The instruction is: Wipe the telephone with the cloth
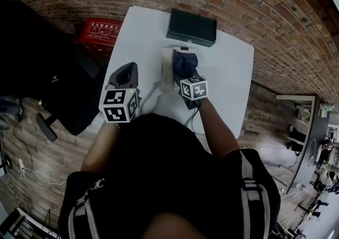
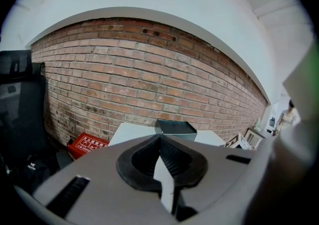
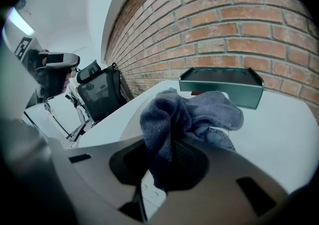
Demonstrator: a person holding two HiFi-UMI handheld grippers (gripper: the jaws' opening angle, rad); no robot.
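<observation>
Dark green box (image 1: 191, 27) at white table's (image 1: 229, 68) far edge; red case (image 1: 100, 32) on floor beside.

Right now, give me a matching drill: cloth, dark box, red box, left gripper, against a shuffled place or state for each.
1. cloth
2. dark box
3. red box
4. left gripper

A. at the far edge of the table
B. jaws shut, nothing between them
C. on the floor by the brick wall
D. clamped in the right gripper

Pairs: 1-D, 2-A, 3-C, 4-B
</observation>
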